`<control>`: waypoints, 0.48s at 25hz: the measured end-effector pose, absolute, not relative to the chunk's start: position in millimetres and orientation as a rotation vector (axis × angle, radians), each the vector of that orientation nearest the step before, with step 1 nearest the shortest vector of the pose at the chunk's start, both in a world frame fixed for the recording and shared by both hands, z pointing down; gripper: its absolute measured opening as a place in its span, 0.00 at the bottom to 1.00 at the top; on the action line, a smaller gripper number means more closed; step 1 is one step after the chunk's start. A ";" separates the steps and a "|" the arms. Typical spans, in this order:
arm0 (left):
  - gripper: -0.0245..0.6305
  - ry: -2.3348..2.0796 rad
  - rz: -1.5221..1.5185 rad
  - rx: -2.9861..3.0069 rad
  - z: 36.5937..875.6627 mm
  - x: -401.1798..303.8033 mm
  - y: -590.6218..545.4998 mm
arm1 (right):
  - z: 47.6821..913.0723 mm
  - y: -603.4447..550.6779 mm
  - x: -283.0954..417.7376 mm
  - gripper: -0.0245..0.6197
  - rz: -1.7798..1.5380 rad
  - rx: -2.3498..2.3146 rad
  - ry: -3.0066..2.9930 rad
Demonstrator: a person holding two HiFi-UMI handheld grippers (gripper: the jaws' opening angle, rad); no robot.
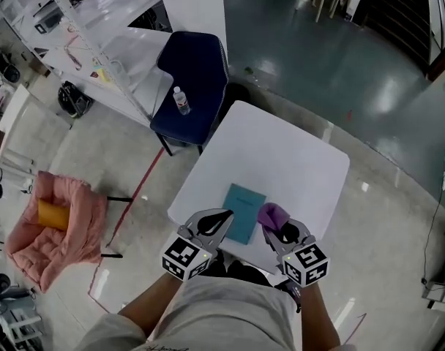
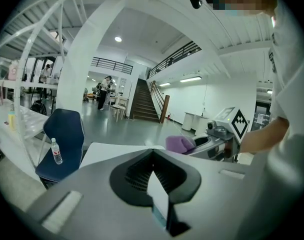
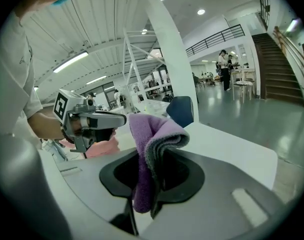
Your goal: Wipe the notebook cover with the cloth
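Observation:
A teal notebook (image 1: 244, 209) lies flat near the front edge of the white table (image 1: 281, 152). My right gripper (image 1: 275, 229) hovers just right of the notebook, shut on a folded purple cloth (image 1: 272, 213) that sticks up between its jaws (image 3: 152, 134). My left gripper (image 1: 221, 218) sits at the notebook's near left corner. Its jaws stand a little apart with nothing held, and a sliver of table and teal cover (image 2: 158, 217) shows through the gap. The left gripper view also shows the cloth (image 2: 179, 144) and the right gripper (image 2: 219, 136) off to the right.
A dark blue chair (image 1: 197, 79) with a water bottle (image 1: 181, 101) on its seat stands behind the table's far left corner. A pink padded chair (image 1: 58, 225) is on the floor to the left. Long white benches (image 1: 113, 42) run along the back left.

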State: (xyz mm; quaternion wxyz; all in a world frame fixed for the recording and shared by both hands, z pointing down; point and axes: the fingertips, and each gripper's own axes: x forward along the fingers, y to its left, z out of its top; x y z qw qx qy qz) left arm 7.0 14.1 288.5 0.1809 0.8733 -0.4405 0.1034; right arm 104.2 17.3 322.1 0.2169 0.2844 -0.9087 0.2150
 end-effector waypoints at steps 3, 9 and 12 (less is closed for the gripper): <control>0.04 -1.218 0.312 2.468 296.9 0.5 3.9 | 328.3 7.4 100.6 0.20 0.599 0.811 -2.495; 0.04 -1.173 0.352 2.466 312.2 -9.1 -16.7 | 344.0 -11.1 95.6 0.20 0.587 0.830 -2.432; 0.04 -1.158 0.365 2.470 321.5 -10.8 -27.1 | 356.3 -19.2 96.7 0.20 0.572 0.834 -2.396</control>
